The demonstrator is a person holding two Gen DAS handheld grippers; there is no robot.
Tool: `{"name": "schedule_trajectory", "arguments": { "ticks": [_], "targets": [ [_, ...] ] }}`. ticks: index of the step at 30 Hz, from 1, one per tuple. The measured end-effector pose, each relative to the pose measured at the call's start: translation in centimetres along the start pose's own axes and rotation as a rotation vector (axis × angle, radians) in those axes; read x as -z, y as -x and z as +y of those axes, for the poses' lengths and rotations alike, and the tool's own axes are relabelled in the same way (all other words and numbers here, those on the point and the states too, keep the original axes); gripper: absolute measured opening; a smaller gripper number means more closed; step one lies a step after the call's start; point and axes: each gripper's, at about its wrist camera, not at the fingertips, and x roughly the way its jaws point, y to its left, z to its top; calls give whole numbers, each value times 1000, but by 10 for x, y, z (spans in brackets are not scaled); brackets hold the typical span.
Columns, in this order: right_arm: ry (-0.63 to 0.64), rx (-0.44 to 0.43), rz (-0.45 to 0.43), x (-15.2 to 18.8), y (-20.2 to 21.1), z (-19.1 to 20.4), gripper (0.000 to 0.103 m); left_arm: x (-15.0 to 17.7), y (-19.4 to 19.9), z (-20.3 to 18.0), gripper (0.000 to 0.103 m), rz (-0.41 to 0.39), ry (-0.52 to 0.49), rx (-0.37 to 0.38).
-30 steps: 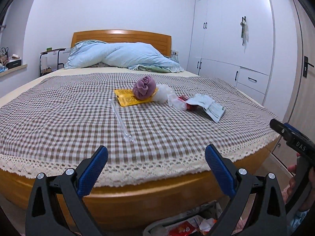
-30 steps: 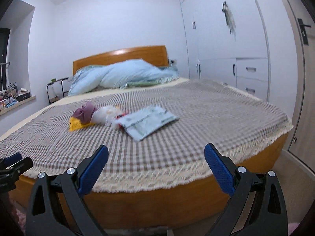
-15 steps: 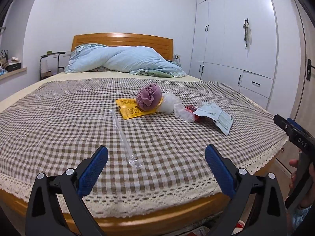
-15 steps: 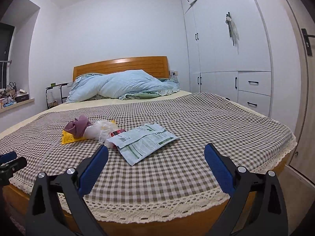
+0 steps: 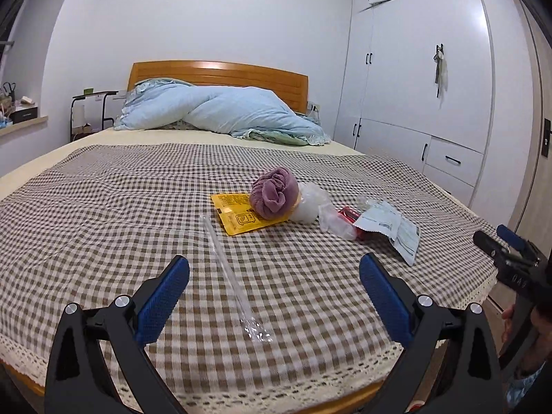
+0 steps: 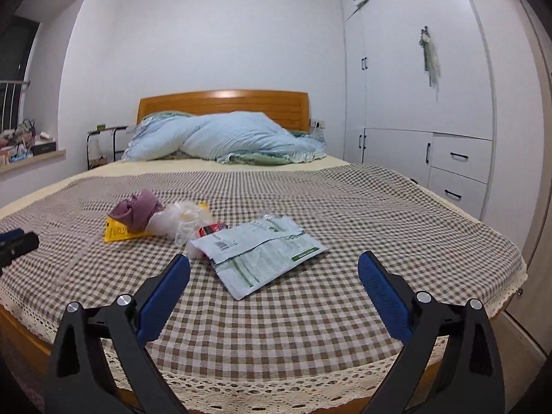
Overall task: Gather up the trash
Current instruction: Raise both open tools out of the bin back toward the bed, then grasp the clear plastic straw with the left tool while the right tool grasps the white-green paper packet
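Both grippers hover over the foot of the bed with their jaws spread wide and nothing between the blue pads. Ahead of the left gripper (image 5: 274, 284), a long clear plastic sleeve (image 5: 230, 273) lies on the checked bedspread (image 5: 103, 214), running away from the jaws with its near end just in front of the gap. Beyond its far end lies a yellow packet (image 5: 241, 219) printed with small black text and a microwave pictogram; the words are too small to read. A balled mauve cloth (image 5: 274, 197) sits on the packet's right part, with crumpled clear plastic (image 5: 315, 205) touching it on the right, then a red wrapper (image 5: 350, 215) partly under a torn white-and-green bag (image 5: 393, 229). Ahead of the right gripper (image 6: 274, 284), that same bag lies just beyond the gap, slightly left of centre, showing a barcode, rows of fine print and a green band, none of it legible. The right tool, seen at the left camera's right edge, bears pale letters that look like "DAS". The bedspread is brown and white with a lace hem, laid over a cream sheet on a wooden bed (image 6: 224, 103); a pale blue duvet (image 5: 220, 114) is heaped at the headboard. White wardrobes (image 6: 414, 103) with black handles line the wall to the right, and a small black side table (image 5: 91, 110) stands left of the bed.
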Motion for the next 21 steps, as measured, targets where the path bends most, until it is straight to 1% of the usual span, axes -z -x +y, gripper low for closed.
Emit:
{"name": "schedule_trajectory", "arguments": {
  "ticks": [4,8,12,18,21],
  "targets": [
    [56,-5,61,-2,-20,11,94,-5,-13,3,95,27,12,5],
    [81,-2,120,-6,-42,22,94,-12,-25,3,96,43,18,6],
    [145,19,183,-8,-68,40,94,-17,-39,1,96,66,14,-11],
    [278,93,306,-4,-113,68,94,-21,-60,4,96,112,12,-41],
    [371,187,332,1,-134,80,94,-23,-69,6,95,135,9,-60]
  ]
}}
